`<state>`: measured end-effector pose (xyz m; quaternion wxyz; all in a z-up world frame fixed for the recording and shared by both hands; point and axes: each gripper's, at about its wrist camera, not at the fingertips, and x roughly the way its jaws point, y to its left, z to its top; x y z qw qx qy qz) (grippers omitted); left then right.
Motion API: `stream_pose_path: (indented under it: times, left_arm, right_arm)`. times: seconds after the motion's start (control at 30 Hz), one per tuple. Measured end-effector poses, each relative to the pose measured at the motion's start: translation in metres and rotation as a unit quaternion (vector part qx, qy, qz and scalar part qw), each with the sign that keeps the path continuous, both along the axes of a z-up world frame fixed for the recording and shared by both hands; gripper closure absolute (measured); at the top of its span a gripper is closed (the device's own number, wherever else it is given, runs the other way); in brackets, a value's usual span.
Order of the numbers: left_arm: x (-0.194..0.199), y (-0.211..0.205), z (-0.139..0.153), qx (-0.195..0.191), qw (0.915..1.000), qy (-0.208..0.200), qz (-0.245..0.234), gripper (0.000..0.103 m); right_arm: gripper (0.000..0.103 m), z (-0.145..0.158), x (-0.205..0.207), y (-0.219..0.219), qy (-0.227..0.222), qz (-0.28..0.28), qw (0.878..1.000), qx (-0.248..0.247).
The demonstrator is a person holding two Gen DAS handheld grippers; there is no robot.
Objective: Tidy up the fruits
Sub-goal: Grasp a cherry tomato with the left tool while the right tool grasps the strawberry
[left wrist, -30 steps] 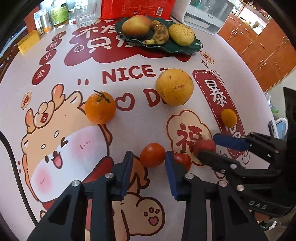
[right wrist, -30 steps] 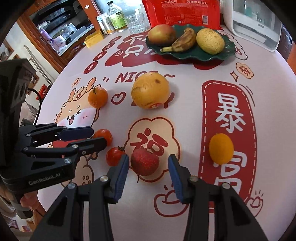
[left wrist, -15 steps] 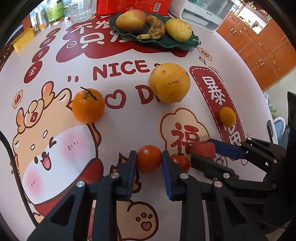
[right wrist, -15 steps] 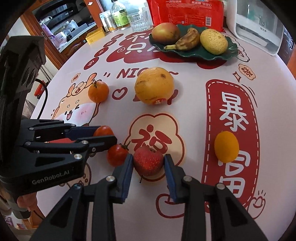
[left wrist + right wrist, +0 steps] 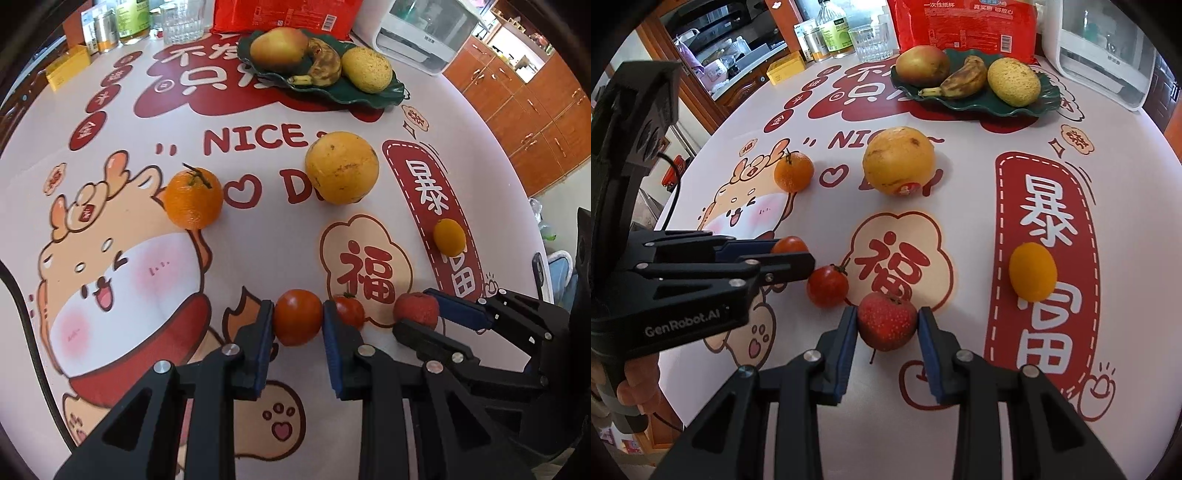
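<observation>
My left gripper (image 5: pixel 297 317) is shut on a red tomato (image 5: pixel 297 322) at the table's near edge. My right gripper (image 5: pixel 887 320) is shut on a speckled red fruit (image 5: pixel 887 325); it also shows in the left wrist view (image 5: pixel 416 309). A second small tomato (image 5: pixel 827 286) lies between the two grippers. A tangerine (image 5: pixel 192 197), a large yellow citrus (image 5: pixel 341 168) and a small orange fruit (image 5: pixel 1032 271) lie on the cloth. A dark green plate (image 5: pixel 384 92) at the back holds a mango, a banana and a yellow fruit.
A red bag (image 5: pixel 964 22), a glass (image 5: pixel 870 44), bottles and cans and a yellow box (image 5: pixel 785 66) stand along the back edge. A white appliance (image 5: pixel 1108 48) stands at the back right. The table edge runs close on the right.
Both grippers have moved forward and closed: the left onto the tomato, the right onto the speckled red fruit.
</observation>
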<state>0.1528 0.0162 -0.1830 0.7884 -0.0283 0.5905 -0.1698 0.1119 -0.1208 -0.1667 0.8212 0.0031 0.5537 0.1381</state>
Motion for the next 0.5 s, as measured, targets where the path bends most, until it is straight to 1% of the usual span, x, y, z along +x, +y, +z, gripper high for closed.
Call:
stream_pose_path:
  times: [0.23,0.37,0.5]
  left_arm:
    - [-0.013,0.000,0.035,-0.009,0.9994,-0.027,0.021,0.079]
    - [-0.021,-0.001,0.063,-0.018,0.9978,-0.049,0.042,0.079]
    - [-0.028,-0.003,0.098,-0.014,0.9954,-0.074,0.058,0.079]
  right_arm:
    - [0.070,0.028,-0.006,-0.012,-0.024,-0.001,1.000,0.012]
    - [0.070,0.052,-0.010,-0.022,-0.046,0.006,0.999,0.012]
    - [0.070,0.086,-0.010,-0.035,-0.070,0.014,0.997,0.017]
